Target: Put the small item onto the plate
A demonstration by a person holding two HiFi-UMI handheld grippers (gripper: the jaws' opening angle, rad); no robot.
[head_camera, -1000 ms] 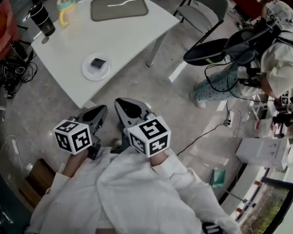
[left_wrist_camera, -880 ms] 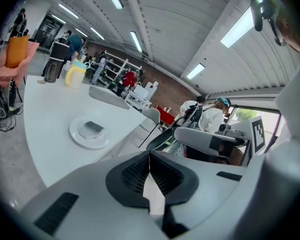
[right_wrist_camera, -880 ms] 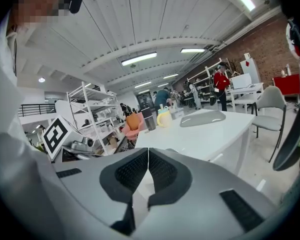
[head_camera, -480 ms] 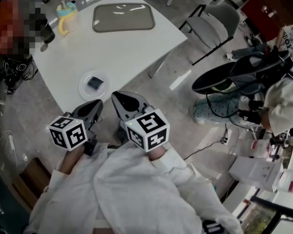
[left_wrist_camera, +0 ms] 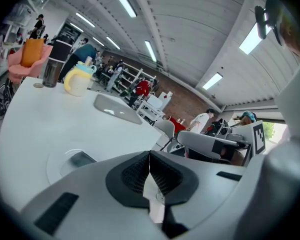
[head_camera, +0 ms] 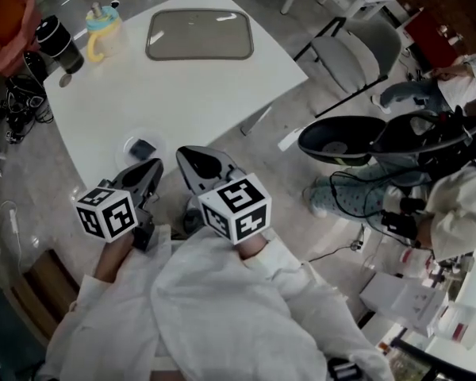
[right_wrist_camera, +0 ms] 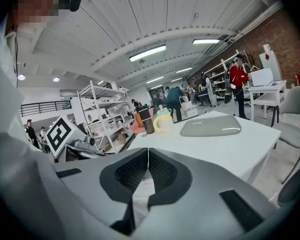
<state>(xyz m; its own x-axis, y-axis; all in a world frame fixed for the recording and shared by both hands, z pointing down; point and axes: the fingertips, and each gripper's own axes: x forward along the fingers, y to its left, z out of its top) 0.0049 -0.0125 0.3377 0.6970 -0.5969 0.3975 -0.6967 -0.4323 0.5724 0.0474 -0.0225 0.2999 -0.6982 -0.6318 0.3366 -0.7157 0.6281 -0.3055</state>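
Head view: one white bench (head_camera: 206, 86); one plate (head_camera: 129, 141) near front edge, one small dark item (head_camera: 143, 148) lying on it; left gripper (head_camera: 152, 167) and right gripper (head_camera: 189, 155) near plate | Left gripper view: fingers (left_wrist_camera: 132, 176) pressed together, gripping nothing | Right gripper view: fingers (right_wrist_camera: 130, 171) closed tight, likewise empty

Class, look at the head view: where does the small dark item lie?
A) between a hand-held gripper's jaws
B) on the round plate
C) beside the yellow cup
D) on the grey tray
B: the small dark item lies flat inside the rim of the round plate.
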